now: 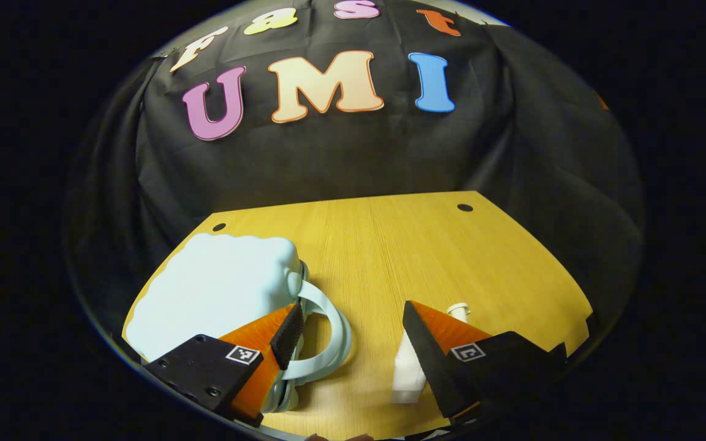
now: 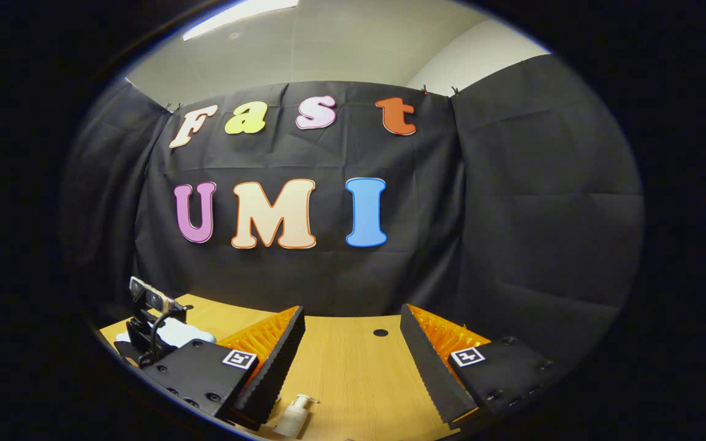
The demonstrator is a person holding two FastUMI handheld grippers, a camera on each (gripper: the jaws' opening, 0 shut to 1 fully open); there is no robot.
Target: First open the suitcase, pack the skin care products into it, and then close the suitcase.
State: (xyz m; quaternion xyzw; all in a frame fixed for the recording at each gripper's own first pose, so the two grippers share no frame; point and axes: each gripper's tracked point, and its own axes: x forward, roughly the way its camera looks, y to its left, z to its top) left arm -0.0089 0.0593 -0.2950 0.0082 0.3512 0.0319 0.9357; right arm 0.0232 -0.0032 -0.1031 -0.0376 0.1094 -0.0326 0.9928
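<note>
suitcase: the little pale blue suitcase (image 1: pixel 218 294) sits shut on the wooden counter (image 1: pixel 390 245), right up against the left claw (image 1: pixel 353 334), on its left-finger side. Its looped handle (image 1: pixel 328 334) curls round into the gap between the fingers.

left claw: wide open, nothing held. The left finger tip sits over the edge of the case near the handle, and I can't tell if it's actually touching.

skin care: a white pump bottle (image 1: pixel 411 367) stands just inside the left claw's right finger, half hidden behind it. In the right gripper view the pump bottle (image 2: pixel 295 416) is low down, just under the right claw's left finger.

right claw: the right claw (image 2: pixel 353 349) is also spread wide and empty, hanging above the counter and pointed at the back wall. Off past its left finger you can see the other gripper (image 2: pixel 154 327), with a bit of the suitcase behind it.

step in hand: opening the case, I'd say. Lid's still down, nothing's packed.

how I'd do it: get a finger under the lid edge on the handle side, not on the handle loop, which would probably just drag the whole case. It looks light, so pin the base with the right claw while lifting.

watch out: that bottle is close. A sloppy swing could knock it over.
</note>
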